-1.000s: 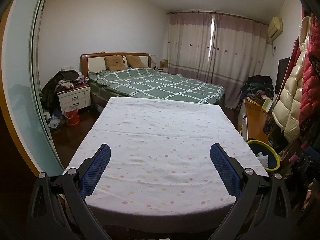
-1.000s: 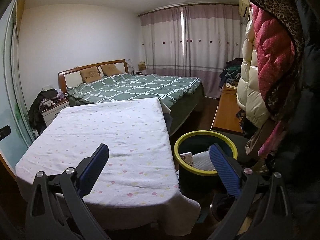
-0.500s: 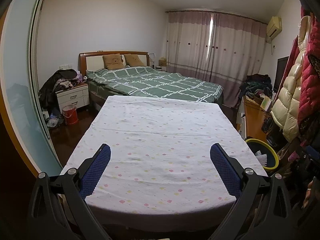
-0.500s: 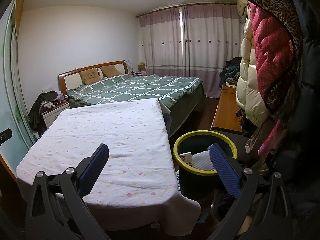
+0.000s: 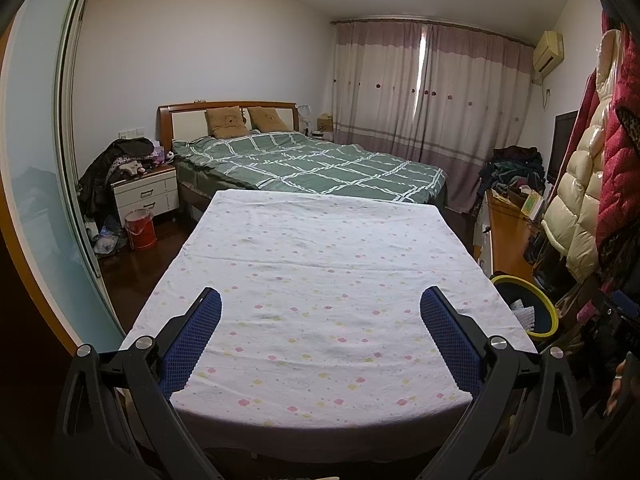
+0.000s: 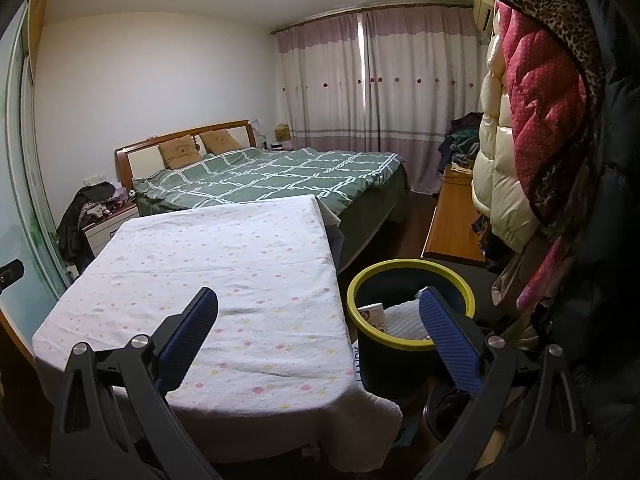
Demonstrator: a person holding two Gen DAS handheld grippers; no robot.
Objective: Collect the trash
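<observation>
Take the tabletop (image 5: 320,280), draped in its dotted white cloth, as your landmark. Far to its left, by the white nightstand (image 5: 146,196), a red bucket (image 5: 140,229) stands on the floor with some crumpled plastic litter (image 5: 106,240) just beside it; that may be the nearest loose trash, though it is too small to be sure. Your left claw (image 5: 320,316) hovers over the near end of the tabletop, its blue pads (image 5: 192,344) spread wide with nothing between them. Over the last second its view has dropped and pulled back a little, so more of the wall and curtains (image 5: 432,92) shows beyond the tabletop, yet the cloth under it is just as bare: no wrapper or scrap lies on it.

Behind the tabletop sits the green checked bed (image 5: 312,168), made up and with no litter on it that you can pick out. Your right claw (image 6: 318,310) hangs over the tabletop's right near corner, also wide apart and empty, and it has barely shifted. Just off that right edge stands the dark trash bin with the yellow rim (image 6: 412,276), already holding a small carton (image 6: 370,316) and white paper (image 6: 404,320).

So the tabletop looks done, and you probably have to search the floor at its left next
</observation>
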